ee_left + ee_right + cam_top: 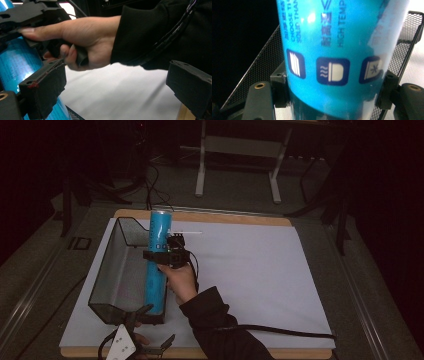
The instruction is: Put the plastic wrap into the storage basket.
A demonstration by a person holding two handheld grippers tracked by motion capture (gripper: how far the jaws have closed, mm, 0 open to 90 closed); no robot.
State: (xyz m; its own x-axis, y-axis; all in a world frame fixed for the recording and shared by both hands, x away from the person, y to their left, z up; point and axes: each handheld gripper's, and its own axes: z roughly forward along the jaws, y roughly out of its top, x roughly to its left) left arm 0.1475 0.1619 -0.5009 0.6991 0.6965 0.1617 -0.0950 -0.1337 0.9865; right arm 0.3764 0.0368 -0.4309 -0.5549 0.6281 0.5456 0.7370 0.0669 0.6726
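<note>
A long blue tube [158, 265] with printed icons reaches from the near right corner of a black mesh basket [107, 270] up past its far rim. My right gripper [159, 254] is shut on the tube about mid-length. In the right gripper view the tube [337, 50] sits between both jaws, with the basket's mesh [257, 67] behind it. My left gripper [156, 326] hovers open near the table's front edge, just short of the basket's near corner. In the left gripper view its jaws stand wide apart around nothing [117, 92], with the tube [15, 65] at far left.
A white sheet [250, 270] covers a wooden board [210, 216] on the table. The person's right hand [82, 40] and dark sleeve cross the sheet from the bottom. A cable [280, 332] trails to the right. A white desk frame [240, 165] stands on the floor beyond.
</note>
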